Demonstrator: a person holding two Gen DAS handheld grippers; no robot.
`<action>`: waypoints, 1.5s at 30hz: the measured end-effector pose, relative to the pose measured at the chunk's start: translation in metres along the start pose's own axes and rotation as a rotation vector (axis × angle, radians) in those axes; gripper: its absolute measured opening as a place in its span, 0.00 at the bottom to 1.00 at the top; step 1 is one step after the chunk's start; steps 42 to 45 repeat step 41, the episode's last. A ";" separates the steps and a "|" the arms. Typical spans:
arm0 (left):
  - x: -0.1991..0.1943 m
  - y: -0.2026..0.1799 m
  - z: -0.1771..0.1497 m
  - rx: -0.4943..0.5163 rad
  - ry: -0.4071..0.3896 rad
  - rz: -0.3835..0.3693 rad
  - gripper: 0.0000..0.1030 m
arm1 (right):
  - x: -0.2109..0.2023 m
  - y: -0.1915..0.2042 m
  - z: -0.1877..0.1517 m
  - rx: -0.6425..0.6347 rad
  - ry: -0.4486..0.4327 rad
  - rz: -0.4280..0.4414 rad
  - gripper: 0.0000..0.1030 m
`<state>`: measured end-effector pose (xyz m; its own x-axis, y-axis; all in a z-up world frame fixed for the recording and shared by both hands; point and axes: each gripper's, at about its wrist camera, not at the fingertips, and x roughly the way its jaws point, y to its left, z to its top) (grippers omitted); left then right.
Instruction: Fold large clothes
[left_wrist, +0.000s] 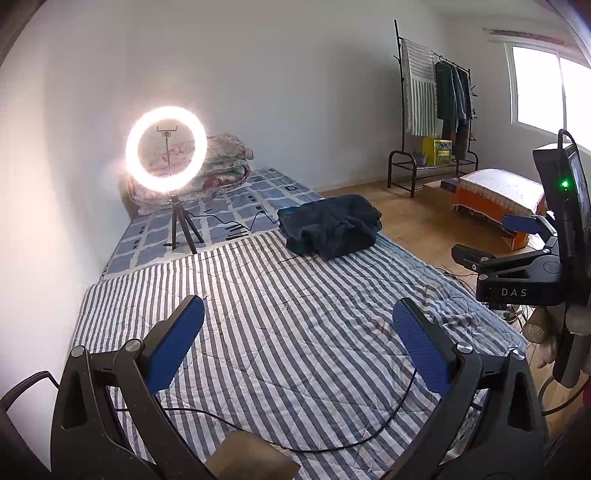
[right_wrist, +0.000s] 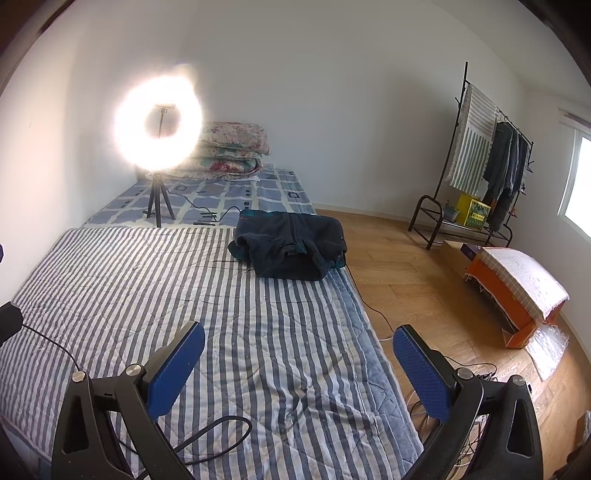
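Observation:
A dark navy fleece jacket (left_wrist: 328, 226) lies folded in a bundle on the far right part of the striped quilt (left_wrist: 258, 314); in the right wrist view the jacket (right_wrist: 290, 248) sits near the quilt's (right_wrist: 184, 295) right edge. My left gripper (left_wrist: 299, 332) is open and empty, held above the near part of the quilt, well short of the jacket. My right gripper (right_wrist: 299, 358) is open and empty too, above the quilt's right side. The right gripper's body (left_wrist: 517, 269) shows at the right of the left wrist view.
A lit ring light on a tripod (left_wrist: 166, 151) stands on the checked sheet behind the quilt, its cable running toward the jacket. Folded floral blankets (right_wrist: 232, 151) lie at the bed's head. A black cable (left_wrist: 295, 439) crosses the near quilt. A clothes rack (left_wrist: 436, 110) and an orange box (right_wrist: 513, 291) stand on the floor.

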<state>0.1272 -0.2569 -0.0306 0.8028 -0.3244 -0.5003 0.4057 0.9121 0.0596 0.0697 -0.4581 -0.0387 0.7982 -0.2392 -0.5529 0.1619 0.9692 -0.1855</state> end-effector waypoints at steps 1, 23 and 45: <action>0.000 0.000 0.001 0.000 0.000 0.000 1.00 | 0.000 0.000 0.000 0.000 0.000 -0.001 1.00; 0.000 -0.001 0.004 -0.004 0.001 -0.003 1.00 | 0.001 0.003 -0.002 0.005 0.009 0.002 1.00; -0.005 -0.010 0.004 -0.009 -0.020 0.009 1.00 | 0.002 0.005 -0.003 -0.003 0.014 0.003 1.00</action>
